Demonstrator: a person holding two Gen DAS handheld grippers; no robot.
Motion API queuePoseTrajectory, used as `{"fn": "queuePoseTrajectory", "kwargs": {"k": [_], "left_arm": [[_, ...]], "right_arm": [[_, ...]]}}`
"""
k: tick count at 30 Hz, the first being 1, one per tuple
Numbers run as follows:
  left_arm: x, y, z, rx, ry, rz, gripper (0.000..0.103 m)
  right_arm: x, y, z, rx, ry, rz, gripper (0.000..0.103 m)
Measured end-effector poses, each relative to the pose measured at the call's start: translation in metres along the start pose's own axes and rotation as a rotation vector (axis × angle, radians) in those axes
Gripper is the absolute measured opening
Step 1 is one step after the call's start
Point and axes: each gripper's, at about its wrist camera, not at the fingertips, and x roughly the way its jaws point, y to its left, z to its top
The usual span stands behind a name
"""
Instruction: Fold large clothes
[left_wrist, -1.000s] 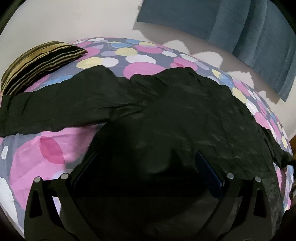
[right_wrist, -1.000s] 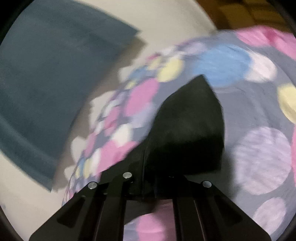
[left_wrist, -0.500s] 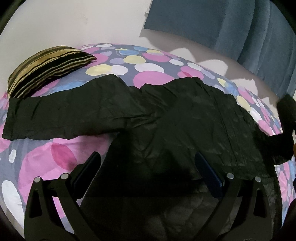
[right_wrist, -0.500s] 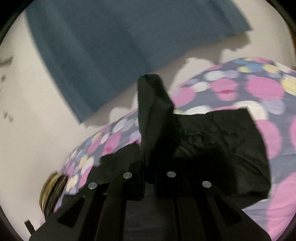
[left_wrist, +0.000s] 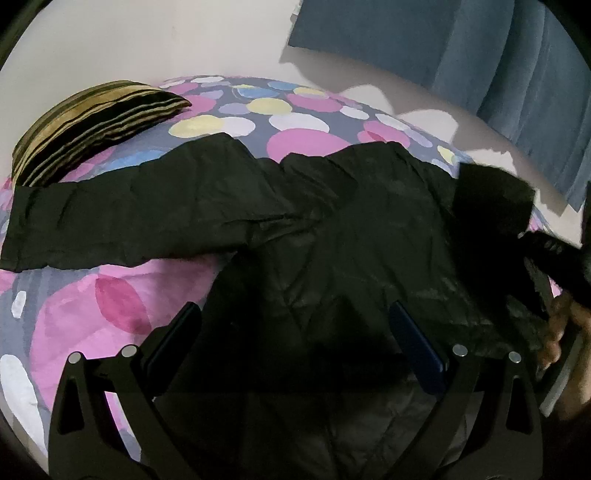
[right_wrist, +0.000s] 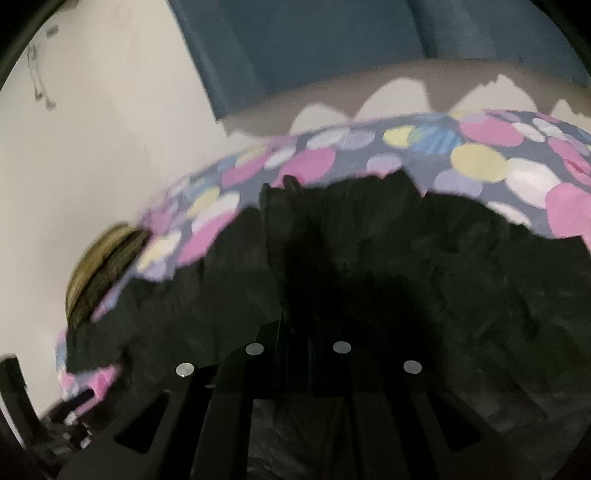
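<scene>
The black jacket (left_wrist: 351, 236) lies spread flat across the bed with its polka-dot sheet (left_wrist: 303, 140), one long sleeve (left_wrist: 122, 218) stretched out to your left toward the striped pillow (left_wrist: 92, 122). Behind the bed a blue curtain (left_wrist: 461, 48) hangs on the pale wall. Your left gripper (left_wrist: 295, 343) hovers over the jacket's body with its jaws spread wide and nothing pinched between them. Your right gripper (right_wrist: 299, 332) is clamped tight on the other sleeve (right_wrist: 291, 236), whose cuff stands up out of the pads above the jacket; in the left view that raised sleeve (left_wrist: 491, 199) shows at the far right edge, with your right hand (left_wrist: 557, 332) below it.
</scene>
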Motion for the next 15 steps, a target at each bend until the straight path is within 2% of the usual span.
{"fn": "queuePoseTrajectory", "kwargs": {"k": [11, 15], "left_arm": [[0.004, -0.005, -0.004, 0.019, 0.010, -0.008, 0.101], [0.004, -0.005, -0.005, 0.021, 0.013, -0.009, 0.101]], "right_arm": [[0.042, 0.015, -0.034, -0.124, 0.229, -0.008, 0.009], [0.044, 0.021, -0.036, -0.151, 0.241, -0.020, 0.012]]}}
